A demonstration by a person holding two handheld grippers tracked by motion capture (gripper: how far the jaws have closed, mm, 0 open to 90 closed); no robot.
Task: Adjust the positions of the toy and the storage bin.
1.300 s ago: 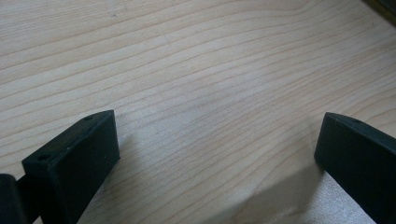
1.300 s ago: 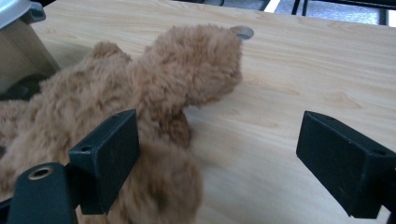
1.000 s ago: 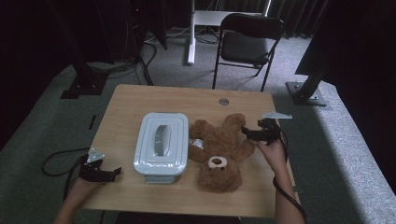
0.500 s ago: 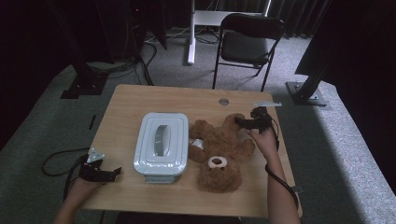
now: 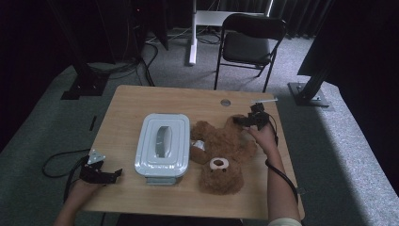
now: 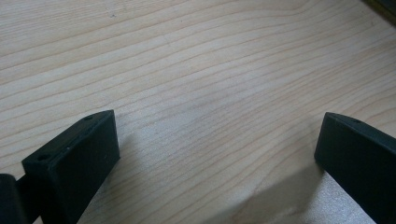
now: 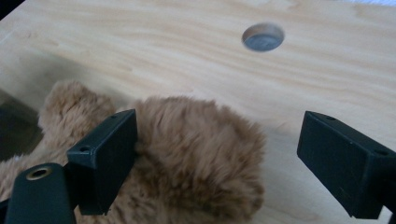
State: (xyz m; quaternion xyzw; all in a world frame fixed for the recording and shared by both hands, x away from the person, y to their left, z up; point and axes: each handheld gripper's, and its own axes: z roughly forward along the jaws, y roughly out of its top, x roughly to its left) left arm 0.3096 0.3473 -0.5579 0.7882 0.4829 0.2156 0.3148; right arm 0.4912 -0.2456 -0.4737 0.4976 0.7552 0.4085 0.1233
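A brown teddy bear point(image 5: 221, 153) lies on its back on the wooden table point(image 5: 141, 101), head toward the person, beside a pale lidded container point(image 5: 163, 143). My right gripper point(image 5: 241, 121) hovers open over the bear's far leg point(image 7: 201, 154); in the right gripper view the furry limb sits between the jaws, the left jaw touching it. At the table's near left edge my left gripper point(image 5: 113, 173) stands open, and the left gripper view has bare wood point(image 6: 201, 93) between its jaws.
A round cable hole point(image 5: 226, 102) sits in the table's far side, also seen in the right gripper view as a cable hole point(image 7: 263, 37). A black folding chair point(image 5: 249, 44) stands beyond the table. Dark stands and cables lie on the grey floor around.
My right gripper has moved forward and left along the table, from beside the bear's arm to over its far leg. The left gripper has stayed put.
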